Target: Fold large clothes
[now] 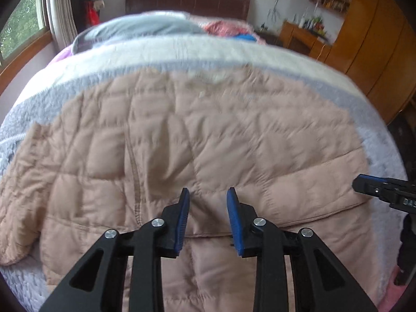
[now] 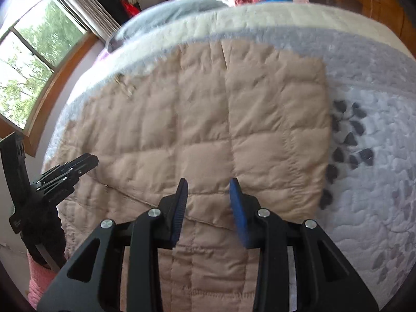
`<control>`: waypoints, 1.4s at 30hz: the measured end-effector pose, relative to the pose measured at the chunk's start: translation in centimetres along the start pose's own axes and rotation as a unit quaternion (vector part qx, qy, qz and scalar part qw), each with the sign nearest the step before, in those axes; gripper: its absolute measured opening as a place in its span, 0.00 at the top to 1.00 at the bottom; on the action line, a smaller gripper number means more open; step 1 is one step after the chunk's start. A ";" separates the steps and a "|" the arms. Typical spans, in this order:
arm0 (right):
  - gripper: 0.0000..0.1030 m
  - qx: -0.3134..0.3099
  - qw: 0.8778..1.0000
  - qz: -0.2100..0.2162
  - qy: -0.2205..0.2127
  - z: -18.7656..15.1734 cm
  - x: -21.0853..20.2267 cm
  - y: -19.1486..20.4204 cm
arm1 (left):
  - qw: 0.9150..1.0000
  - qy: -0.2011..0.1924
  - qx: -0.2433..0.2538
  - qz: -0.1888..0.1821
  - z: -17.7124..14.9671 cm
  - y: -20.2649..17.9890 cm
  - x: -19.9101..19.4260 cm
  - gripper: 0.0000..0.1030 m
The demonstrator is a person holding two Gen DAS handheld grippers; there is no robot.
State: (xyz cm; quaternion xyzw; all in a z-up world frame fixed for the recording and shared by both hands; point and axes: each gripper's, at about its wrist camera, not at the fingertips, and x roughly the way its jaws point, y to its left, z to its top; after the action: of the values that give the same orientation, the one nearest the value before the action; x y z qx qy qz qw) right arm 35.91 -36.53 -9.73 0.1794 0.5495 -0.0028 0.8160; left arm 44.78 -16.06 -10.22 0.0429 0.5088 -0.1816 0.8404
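Note:
A large beige quilted jacket [image 1: 197, 140] lies spread flat on the bed, and it also fills the middle of the right wrist view [image 2: 208, 124]. My left gripper [image 1: 207, 193] is open and empty, hovering over the jacket's near part. My right gripper [image 2: 208, 184] is open and empty, over the jacket's near right part. The right gripper also shows at the right edge of the left wrist view [image 1: 364, 184]. The left gripper shows at the left of the right wrist view [image 2: 85, 162].
The bed has a grey-white quilted cover [image 2: 369, 156] with a dark leaf pattern [image 2: 345, 145]. Pillows and bedding [image 1: 145, 30] lie at the far end by a dark headboard [image 1: 187, 1]. A window [image 2: 33, 59] is at the left, wooden furniture [image 1: 369, 41] at the right.

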 end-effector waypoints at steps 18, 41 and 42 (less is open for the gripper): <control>0.55 -0.001 0.999 0.015 -0.033 -1.1 -0.1 0.3 | 0.998 -0.003 -0.045 -0.044 -0.6 3.1 -0.9 0.60; 0.44 -0.047 0.998 -0.019 -0.026 -7.1 -3.7 -0.4 | 0.890 -0.067 -0.427 0.144 -19.4 41.4 -14.7 0.27; 0.44 -0.051 0.998 -0.019 -0.024 -7.2 -3.5 -0.1 | 0.884 -0.069 -0.439 0.143 -19.5 42.3 -14.5 0.27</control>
State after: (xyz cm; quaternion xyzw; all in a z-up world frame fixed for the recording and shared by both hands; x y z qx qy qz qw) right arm 28.01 -35.16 -9.03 0.1267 0.5330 0.0051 0.8366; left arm 37.17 32.13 -11.71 -0.2710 0.4651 0.1804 0.8232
